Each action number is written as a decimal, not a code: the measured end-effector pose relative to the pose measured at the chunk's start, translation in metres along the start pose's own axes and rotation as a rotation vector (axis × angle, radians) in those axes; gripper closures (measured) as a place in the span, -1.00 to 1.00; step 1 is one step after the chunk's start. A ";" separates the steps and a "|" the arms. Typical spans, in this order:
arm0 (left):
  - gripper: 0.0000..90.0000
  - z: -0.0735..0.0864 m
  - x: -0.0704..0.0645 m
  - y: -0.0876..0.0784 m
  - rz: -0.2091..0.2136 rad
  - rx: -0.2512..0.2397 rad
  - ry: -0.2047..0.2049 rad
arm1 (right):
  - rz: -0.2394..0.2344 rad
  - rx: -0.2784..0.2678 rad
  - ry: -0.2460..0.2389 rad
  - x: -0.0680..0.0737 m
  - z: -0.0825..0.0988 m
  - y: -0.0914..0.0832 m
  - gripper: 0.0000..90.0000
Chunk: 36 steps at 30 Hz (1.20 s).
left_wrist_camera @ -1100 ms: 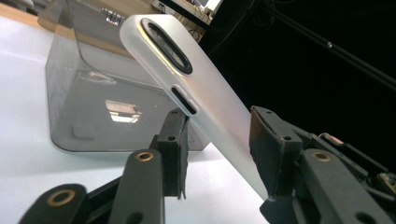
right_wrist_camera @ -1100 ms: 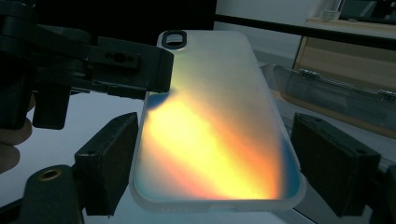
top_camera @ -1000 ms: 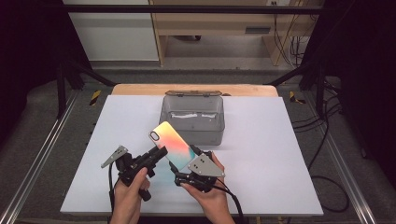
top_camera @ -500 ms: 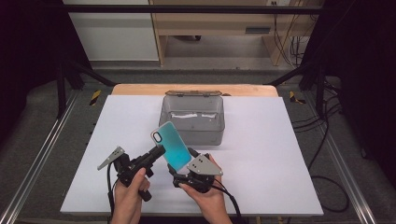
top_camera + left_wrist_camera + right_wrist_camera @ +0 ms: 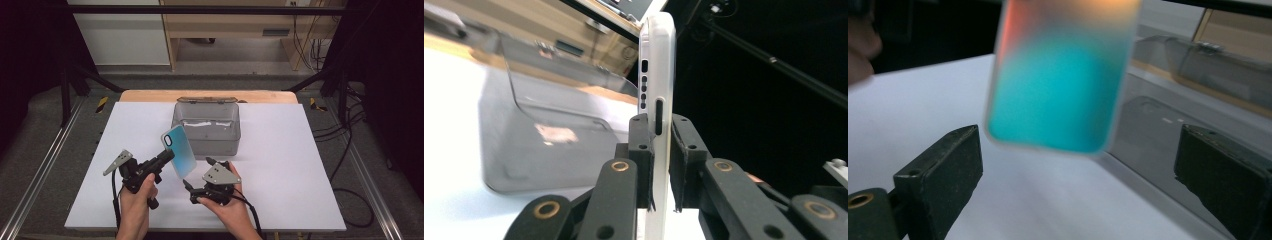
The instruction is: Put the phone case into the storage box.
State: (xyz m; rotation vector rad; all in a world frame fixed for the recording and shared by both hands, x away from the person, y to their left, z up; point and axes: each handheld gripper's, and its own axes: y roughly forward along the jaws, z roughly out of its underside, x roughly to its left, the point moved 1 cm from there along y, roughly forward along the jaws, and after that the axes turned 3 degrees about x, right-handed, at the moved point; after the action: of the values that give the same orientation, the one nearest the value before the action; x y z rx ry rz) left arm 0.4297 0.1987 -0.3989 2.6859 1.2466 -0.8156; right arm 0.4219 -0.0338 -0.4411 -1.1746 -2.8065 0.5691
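A phone case (image 5: 179, 150) with a teal back and a white rim hangs above the white table (image 5: 300, 165), tilted on edge. My left gripper (image 5: 168, 157) is shut on its lower edge. In the left gripper view the case (image 5: 658, 75) stands edge-on, with both pads pressed on it at the left gripper (image 5: 660, 145). My right gripper (image 5: 197, 172) sits just right of the case, open and apart from it. In the right gripper view the case (image 5: 1063, 75) floats blurred ahead of the right gripper (image 5: 1078, 165), whose wide jaws hold nothing.
An open grey plastic box (image 5: 206, 127) stands on the table just behind the case, its lid leaning back; it also appears as the box (image 5: 549, 130) and the box (image 5: 1158, 135). Black frame rails run along both sides of the table.
The case has turned from its orange side to its teal side and now stands more upright and farther left in the left gripper. The right gripper has come away from it.
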 end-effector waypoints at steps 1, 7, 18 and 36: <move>0.79 -0.005 -0.002 0.001 -0.012 0.010 0.016 | 0.008 0.009 -0.010 -0.005 -0.001 -0.003 -0.87; 0.79 -0.034 -0.012 0.014 -0.079 0.089 0.126 | 0.073 0.028 0.007 -0.051 0.008 -0.034 -0.85; 0.79 -0.072 -0.027 0.042 -0.148 0.143 0.175 | 0.206 0.044 0.067 -0.107 0.045 -0.098 -0.80; 0.79 -0.100 -0.026 0.087 -0.282 0.215 0.234 | 0.241 0.014 0.098 -0.129 0.070 -0.120 -0.85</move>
State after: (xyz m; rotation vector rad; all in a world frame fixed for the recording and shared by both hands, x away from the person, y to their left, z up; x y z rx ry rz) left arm 0.5233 0.1502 -0.3135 2.8825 1.7142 -0.7144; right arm 0.4192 -0.2231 -0.4518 -1.5056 -2.5947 0.5271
